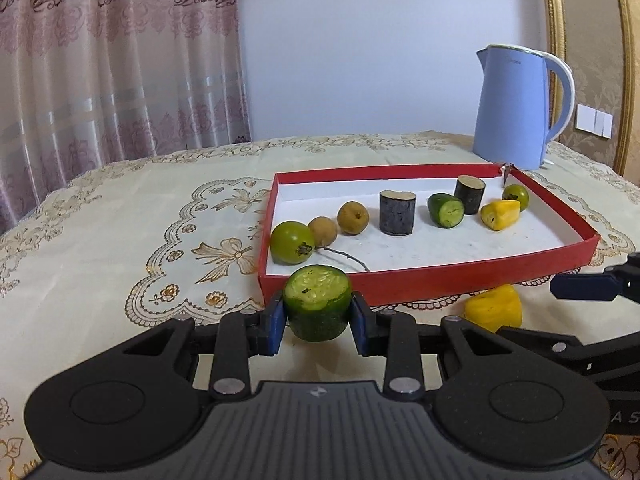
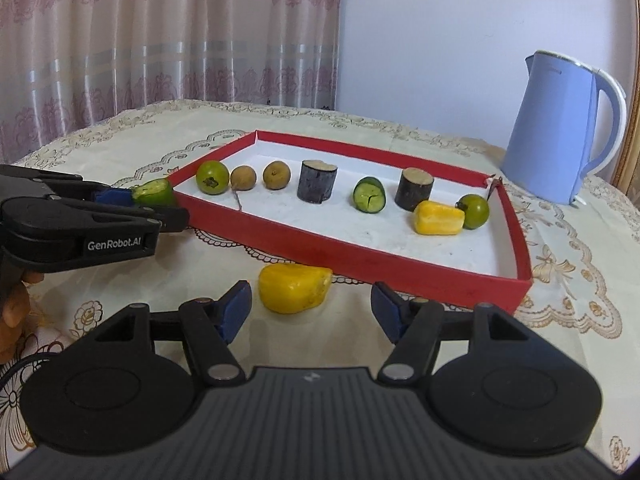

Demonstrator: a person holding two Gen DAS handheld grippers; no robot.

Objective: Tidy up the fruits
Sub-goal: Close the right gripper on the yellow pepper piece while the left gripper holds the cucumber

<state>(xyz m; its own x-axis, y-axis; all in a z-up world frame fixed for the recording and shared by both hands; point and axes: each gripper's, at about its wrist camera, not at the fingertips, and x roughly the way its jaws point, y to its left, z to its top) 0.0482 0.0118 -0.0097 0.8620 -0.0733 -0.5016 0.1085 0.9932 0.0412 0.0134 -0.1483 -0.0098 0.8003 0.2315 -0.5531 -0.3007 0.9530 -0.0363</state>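
My left gripper [image 1: 318, 312] is shut on a green cucumber piece [image 1: 317, 304], held just in front of the red tray's near left corner; it also shows in the right wrist view [image 2: 154, 193]. The red tray [image 1: 440, 278] holds a row of fruits: a green fruit [image 1: 292, 242], two brown longans [image 1: 353, 218], two dark cylinders [image 1: 397, 212], a cucumber piece [image 1: 446, 210], a yellow piece [image 1: 500, 214]. My right gripper [image 2: 312, 312] is open, its fingers either side of a yellow fruit piece [image 2: 294, 288] on the tablecloth in front of the tray.
A blue kettle [image 1: 516, 108] stands behind the tray at the back right. An embroidered cream tablecloth [image 1: 140, 220] covers the table. Curtains hang behind at the left. The tray's walls [image 2: 360, 256] rise between the grippers and the fruits.
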